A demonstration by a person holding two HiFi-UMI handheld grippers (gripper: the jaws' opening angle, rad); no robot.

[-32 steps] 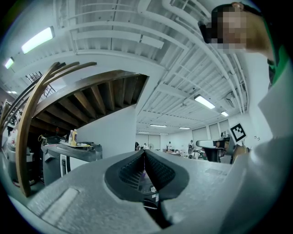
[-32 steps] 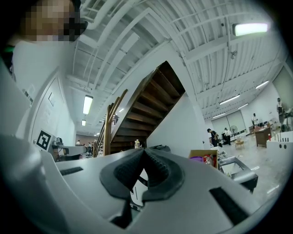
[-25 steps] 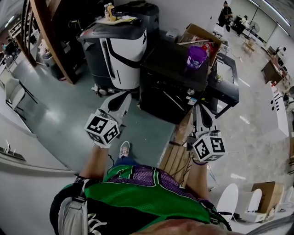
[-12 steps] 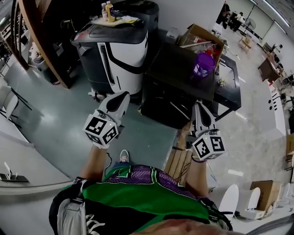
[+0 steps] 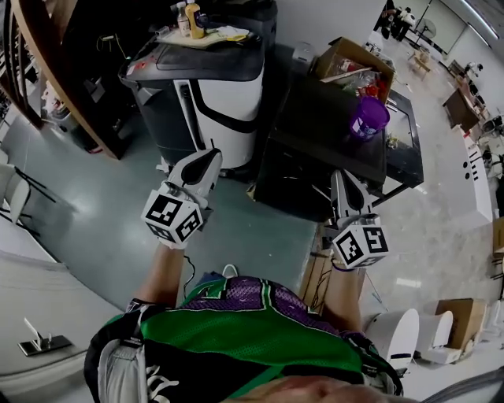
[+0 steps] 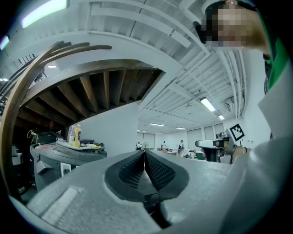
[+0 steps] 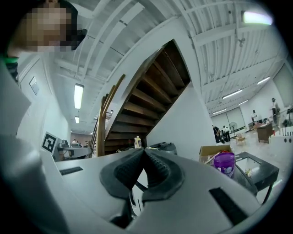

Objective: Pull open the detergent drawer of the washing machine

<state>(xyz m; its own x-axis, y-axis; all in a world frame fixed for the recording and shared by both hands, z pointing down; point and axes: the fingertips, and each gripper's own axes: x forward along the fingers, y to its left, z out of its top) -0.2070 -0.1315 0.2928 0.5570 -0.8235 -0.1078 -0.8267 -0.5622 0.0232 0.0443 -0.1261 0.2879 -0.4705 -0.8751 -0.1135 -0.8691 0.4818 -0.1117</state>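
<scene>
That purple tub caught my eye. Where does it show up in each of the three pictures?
Head view: the purple tub is at the upper right, standing on the black unit.
Left gripper view: not in it.
Right gripper view: the tub is at the lower right, next to the cardboard box.
Shared landmark: the yellow bottle shows in all three.

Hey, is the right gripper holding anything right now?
No, the right gripper has its jaws pressed together with nothing between them.
</scene>
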